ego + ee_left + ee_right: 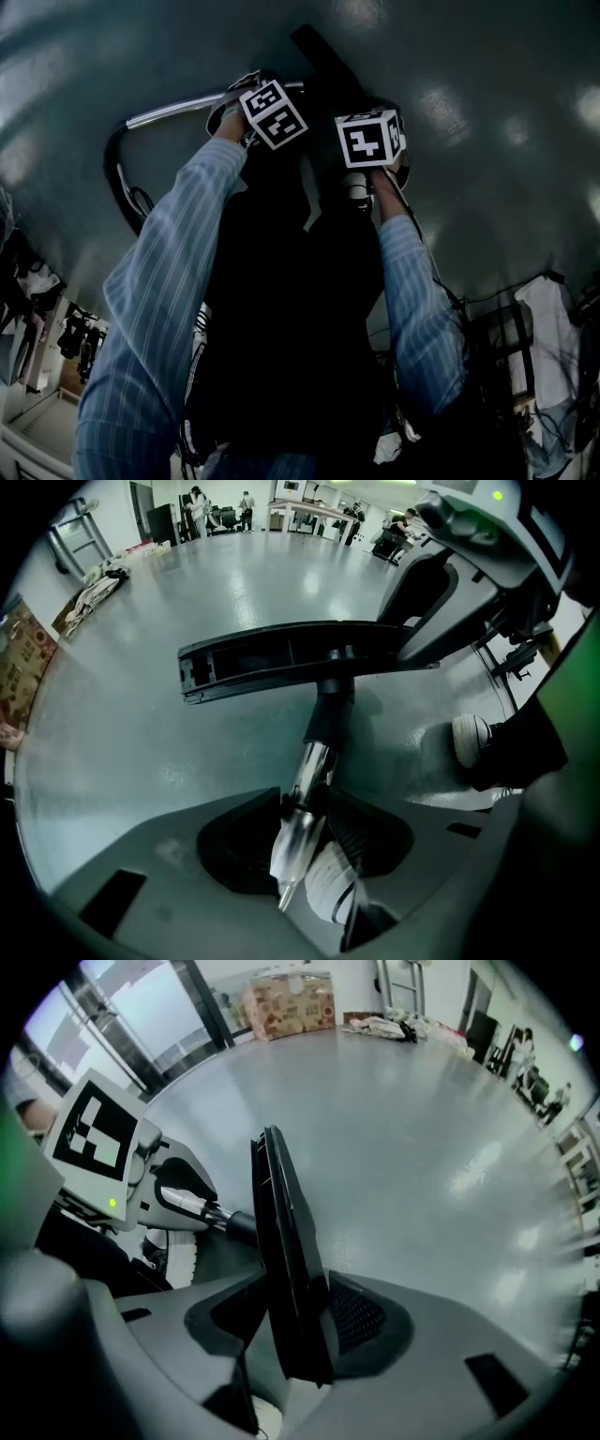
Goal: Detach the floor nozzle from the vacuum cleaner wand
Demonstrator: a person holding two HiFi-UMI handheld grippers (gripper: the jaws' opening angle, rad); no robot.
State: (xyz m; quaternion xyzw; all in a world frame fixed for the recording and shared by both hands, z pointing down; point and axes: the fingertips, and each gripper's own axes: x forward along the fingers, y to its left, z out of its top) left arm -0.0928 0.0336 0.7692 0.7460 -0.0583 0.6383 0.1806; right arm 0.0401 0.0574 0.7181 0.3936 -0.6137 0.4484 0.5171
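Note:
The black floor nozzle [281,658] is joined by a black neck to the silver wand [309,766]. My left gripper [309,816] points down and is shut on the wand just below the neck. In the right gripper view the nozzle [281,1213] stands on edge between the pads of my right gripper [292,1314], which is shut on one end of it. The head view shows both marker cubes side by side, with the wand [178,110] running left and the nozzle [317,49] beyond them. The pads themselves are hidden there.
A shiny grey floor [422,1129] spreads all round. The person's white shoe [469,738] stands close to the nozzle. A black hose [117,178] loops at the left. Cardboard boxes [291,1002] and cloth piles [98,583] lie far off by the walls.

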